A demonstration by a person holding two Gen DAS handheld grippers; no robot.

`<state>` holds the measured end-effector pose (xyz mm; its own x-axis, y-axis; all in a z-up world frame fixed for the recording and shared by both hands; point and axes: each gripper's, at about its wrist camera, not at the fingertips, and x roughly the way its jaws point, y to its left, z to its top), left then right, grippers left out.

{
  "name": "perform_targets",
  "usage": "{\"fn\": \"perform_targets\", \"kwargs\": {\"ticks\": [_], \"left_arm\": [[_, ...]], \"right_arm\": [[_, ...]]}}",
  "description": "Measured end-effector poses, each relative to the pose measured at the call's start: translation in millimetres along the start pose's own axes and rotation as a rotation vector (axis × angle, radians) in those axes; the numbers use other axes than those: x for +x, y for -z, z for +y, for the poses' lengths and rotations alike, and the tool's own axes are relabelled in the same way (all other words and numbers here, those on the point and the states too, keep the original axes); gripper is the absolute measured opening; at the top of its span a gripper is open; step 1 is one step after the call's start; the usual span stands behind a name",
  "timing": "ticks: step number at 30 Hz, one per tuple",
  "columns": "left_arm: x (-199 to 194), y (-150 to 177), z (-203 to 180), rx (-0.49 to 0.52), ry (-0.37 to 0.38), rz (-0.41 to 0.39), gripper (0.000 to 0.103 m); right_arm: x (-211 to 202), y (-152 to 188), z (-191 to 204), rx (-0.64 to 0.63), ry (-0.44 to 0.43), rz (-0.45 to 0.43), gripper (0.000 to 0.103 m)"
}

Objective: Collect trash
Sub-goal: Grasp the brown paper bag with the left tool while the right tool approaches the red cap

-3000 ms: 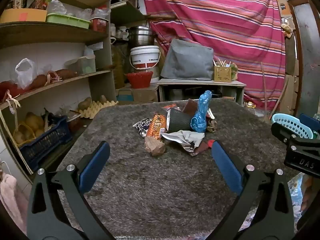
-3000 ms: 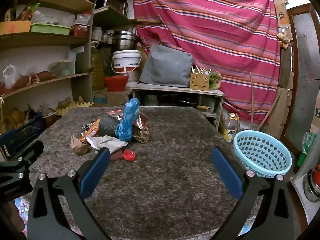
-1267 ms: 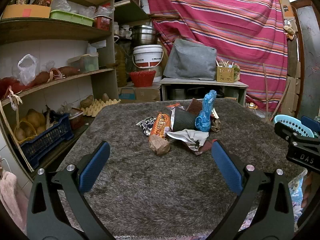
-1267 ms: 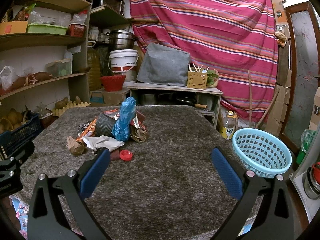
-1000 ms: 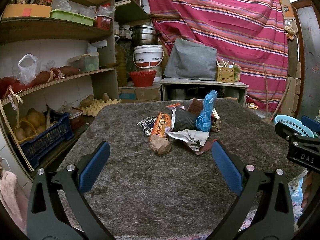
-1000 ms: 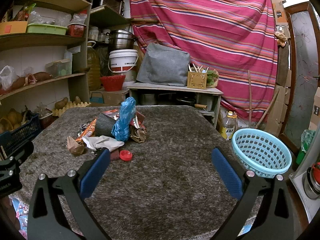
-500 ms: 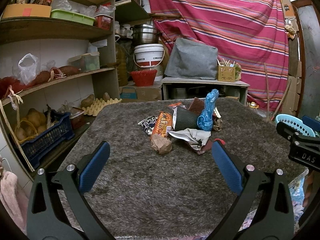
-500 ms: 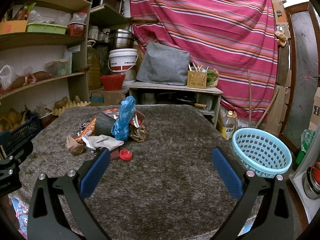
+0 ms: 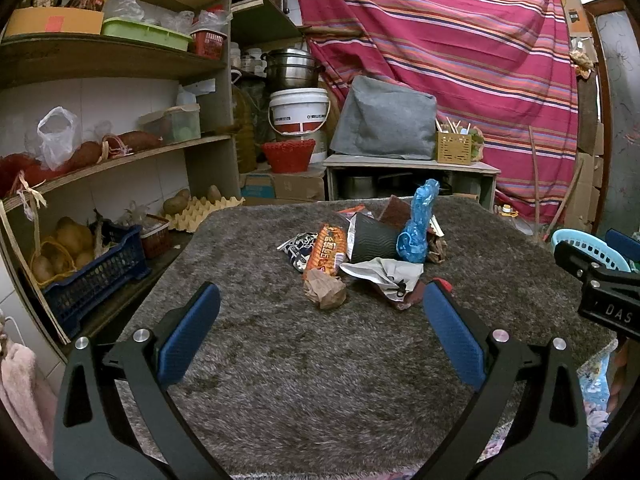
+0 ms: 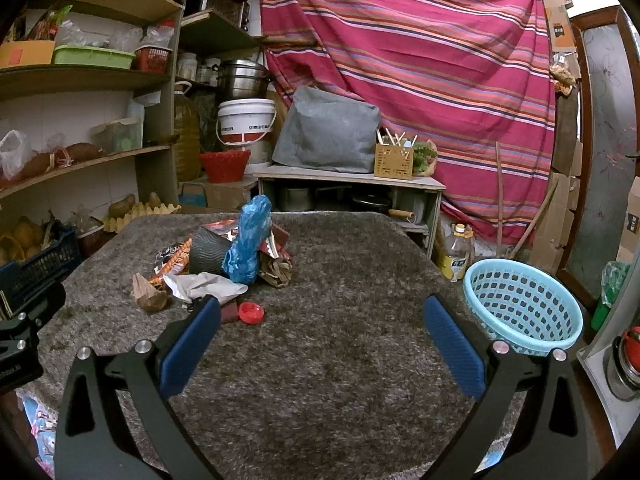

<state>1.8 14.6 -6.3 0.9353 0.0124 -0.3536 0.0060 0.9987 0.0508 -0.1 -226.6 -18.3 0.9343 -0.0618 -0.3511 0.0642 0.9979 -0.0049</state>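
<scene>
A heap of trash lies on the grey shaggy table (image 9: 280, 360): a crumpled blue plastic bottle (image 9: 418, 222), a black ribbed cup (image 9: 374, 237), an orange snack wrapper (image 9: 329, 249), a brown paper wad (image 9: 325, 290), white crumpled paper (image 9: 386, 272) and a red cap (image 10: 251, 313). The blue bottle (image 10: 248, 240) also shows in the right wrist view. My left gripper (image 9: 320, 320) is open and empty, just short of the heap. My right gripper (image 10: 320, 324) is open and empty, right of the heap. A light blue basket (image 10: 524, 306) stands at the table's right edge.
Wooden shelves (image 9: 112, 160) with produce and a dark blue crate (image 9: 92, 276) stand close on the left. A low shelf with a grey bag (image 9: 384, 124) and a striped curtain (image 9: 460, 40) are behind the table. A bottle (image 10: 454, 256) stands on the floor by the basket.
Both views have shifted slightly; the heap sits a little farther right in the left wrist view. Both grippers stay open and empty.
</scene>
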Motion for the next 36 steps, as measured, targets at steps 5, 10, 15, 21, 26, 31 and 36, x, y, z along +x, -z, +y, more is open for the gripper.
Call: {"fn": "perform_targets", "kwargs": {"ticks": [5, 10, 15, 21, 26, 31, 36], "left_arm": [[1.4, 1.4, 2.6, -0.001, 0.001, 0.003, 0.098], [5.3, 5.8, 6.5, -0.002, 0.001, 0.007, 0.098], [5.3, 5.4, 6.0, -0.001, 0.000, 0.008, 0.098], [9.0, 5.5, 8.7, -0.004, -0.005, 0.017, 0.098], [14.9, 1.0, 17.3, -0.011, -0.009, 0.021, 0.098], [25.1, -2.5, 23.3, -0.002, -0.010, 0.032, 0.098], [40.2, -4.4, 25.9, 0.001, 0.012, 0.059, 0.098]], "right_arm": [[0.7, 0.2, -1.4, 0.000, 0.001, 0.002, 0.099], [2.9, 1.4, -5.0, 0.000, 0.003, 0.004, 0.099], [2.6, 1.4, -3.3, 0.000, 0.003, 0.004, 0.099], [5.6, 4.4, -7.9, 0.003, 0.012, 0.007, 0.099], [8.1, 5.4, -8.1, -0.003, 0.029, 0.006, 0.099], [17.3, 3.7, -8.8, -0.010, 0.043, 0.020, 0.099], [25.5, -0.4, -7.7, -0.034, 0.072, 0.014, 0.099]]}}
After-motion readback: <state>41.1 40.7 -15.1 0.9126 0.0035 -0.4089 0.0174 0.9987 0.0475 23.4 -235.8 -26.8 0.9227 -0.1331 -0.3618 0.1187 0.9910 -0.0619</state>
